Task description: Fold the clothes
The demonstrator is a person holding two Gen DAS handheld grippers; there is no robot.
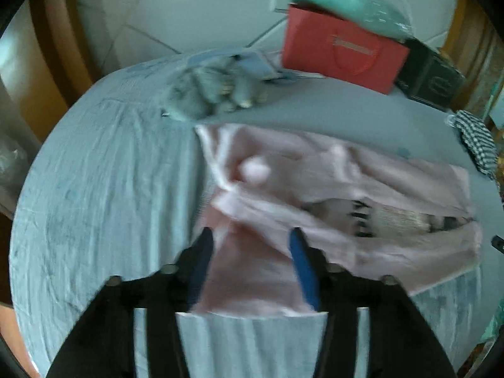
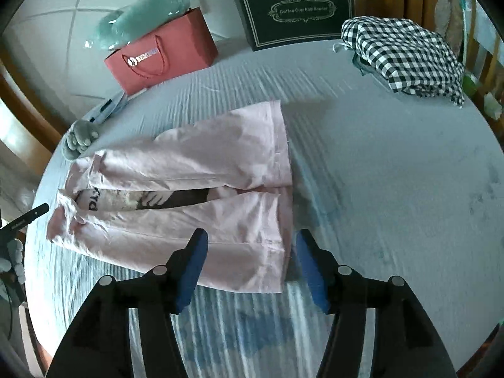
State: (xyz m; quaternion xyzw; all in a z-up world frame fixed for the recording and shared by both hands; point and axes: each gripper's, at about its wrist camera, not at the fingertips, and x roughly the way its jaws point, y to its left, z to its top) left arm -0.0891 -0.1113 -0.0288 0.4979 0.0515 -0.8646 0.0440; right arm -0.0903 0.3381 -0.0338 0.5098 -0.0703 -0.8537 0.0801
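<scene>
A pale pink garment [image 2: 195, 160] lies flat on the light blue cloth of a round table [image 2: 393, 173]. Both its sides are folded toward the middle, and a strip of dark print shows in the gap. My right gripper [image 2: 252, 236] hangs open over its near hem corner, one blue pad [image 2: 195, 261] above the cloth and the other just off its edge. In the blurred left wrist view, the pink garment [image 1: 346, 182] stretches to the right. My left gripper [image 1: 250, 239] stands open over its near end, pink cloth showing between the pads without being pinched.
At the back stand a red paper bag [image 2: 163, 53] with a teal plastic-wrapped packet [image 2: 141, 22] on it and a dark green gift box [image 2: 296, 9]. A black-and-white checked garment [image 2: 406, 56] lies at the far right. A grey plush toy [image 2: 78, 138] sits by the garment's far-left end.
</scene>
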